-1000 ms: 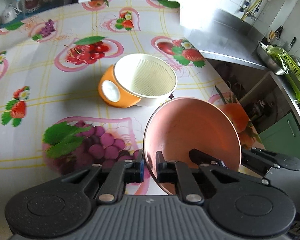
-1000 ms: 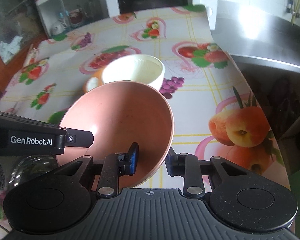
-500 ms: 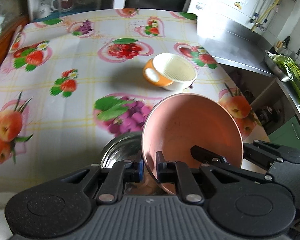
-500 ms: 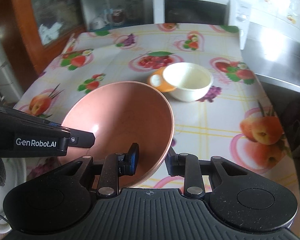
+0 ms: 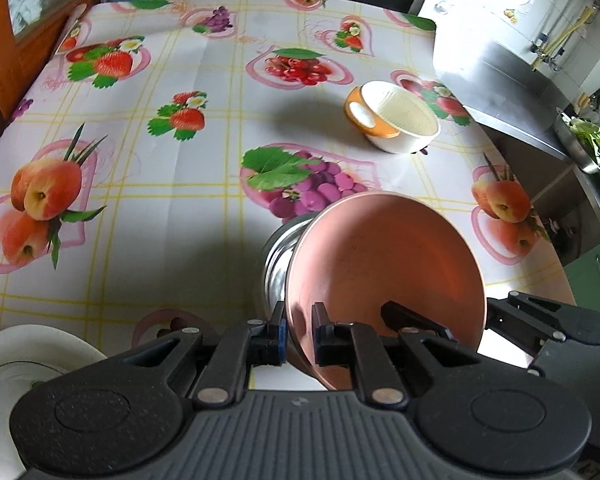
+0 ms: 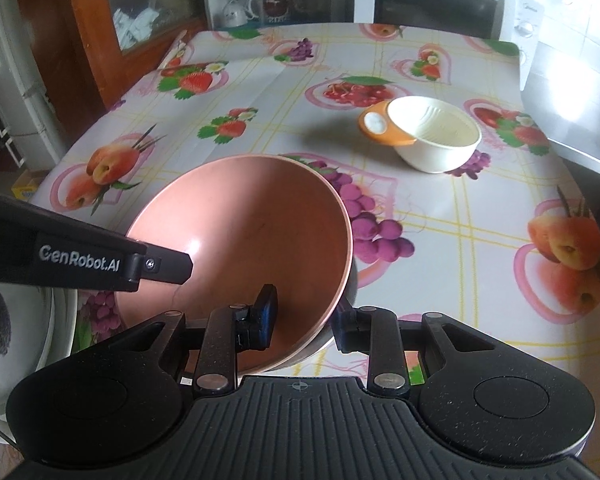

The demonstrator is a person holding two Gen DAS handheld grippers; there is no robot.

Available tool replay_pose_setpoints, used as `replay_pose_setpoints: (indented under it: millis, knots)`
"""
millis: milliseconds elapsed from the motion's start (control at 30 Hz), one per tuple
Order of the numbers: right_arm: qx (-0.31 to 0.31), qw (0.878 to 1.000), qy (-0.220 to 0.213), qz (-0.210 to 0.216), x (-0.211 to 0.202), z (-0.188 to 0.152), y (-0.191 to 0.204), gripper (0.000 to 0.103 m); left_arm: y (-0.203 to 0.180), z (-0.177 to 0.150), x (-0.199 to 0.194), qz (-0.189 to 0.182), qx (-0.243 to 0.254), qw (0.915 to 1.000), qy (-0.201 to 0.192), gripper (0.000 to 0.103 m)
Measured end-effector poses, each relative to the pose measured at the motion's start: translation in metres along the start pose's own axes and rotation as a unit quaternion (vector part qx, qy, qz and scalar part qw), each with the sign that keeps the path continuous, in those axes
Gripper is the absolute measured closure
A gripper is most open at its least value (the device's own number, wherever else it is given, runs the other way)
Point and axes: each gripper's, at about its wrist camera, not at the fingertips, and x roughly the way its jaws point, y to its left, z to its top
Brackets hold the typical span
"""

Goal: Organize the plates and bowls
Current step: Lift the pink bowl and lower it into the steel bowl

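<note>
Pink bowl (image 5: 384, 276) sits clamped at both rims: your left gripper (image 5: 298, 334) and right gripper (image 6: 302, 322) each pinch it. You've carried it back from the far white bowl (image 5: 400, 126) to above the near steel bowl (image 5: 278, 252), likely for nesting. Only the left view shows steel clearly; right shows the near-left plate (image 6: 28, 344).

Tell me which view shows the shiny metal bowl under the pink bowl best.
Left wrist: the shiny metal bowl shows its rim and wall left of the round pink bowl. Right wrist shows only a dark sliver.
</note>
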Motion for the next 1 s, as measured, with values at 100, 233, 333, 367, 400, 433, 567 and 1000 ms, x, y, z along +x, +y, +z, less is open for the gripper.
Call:
replay_pose_setpoints:
  millis: [100,233,333,367,400,433,567,1000]
  knots:
    - [-0.004,1.0,0.003,-0.002,0.004,-0.002,0.004,0.073,0.004,0.0,0.005,-0.001,-0.004,1.0,0.005,0.093]
    - [-0.005,1.0,0.004,-0.006,0.007,-0.003,0.005,0.073,0.008,0.001,0.011,-0.002,-0.01,0.9999,0.01,0.093]
    - [-0.004,1.0,0.007,-0.006,0.01,-0.003,0.006,0.073,0.009,0.003,0.014,-0.001,-0.009,0.9999,0.01,0.093]
    - [-0.003,1.0,0.009,-0.006,0.012,-0.003,0.005,0.073,0.009,0.005,0.015,0.0,-0.008,0.9999,0.011,0.093]
    - [-0.003,1.0,0.01,-0.005,0.013,-0.002,0.005,0.073,0.009,0.006,0.015,0.001,-0.008,0.9999,0.011,0.093]
    - [-0.002,1.0,0.009,-0.006,0.014,-0.002,0.005,0.072,0.009,0.007,0.016,0.002,-0.007,0.9999,0.012,0.093]
    - [-0.003,1.0,0.009,-0.008,0.015,0.0,0.005,0.072,0.007,0.012,0.019,0.006,-0.002,0.9999,0.013,0.093]
    - [-0.015,1.0,0.008,-0.008,0.017,0.003,0.003,0.061,0.006,0.019,0.025,0.009,0.014,0.9996,0.023,0.075]
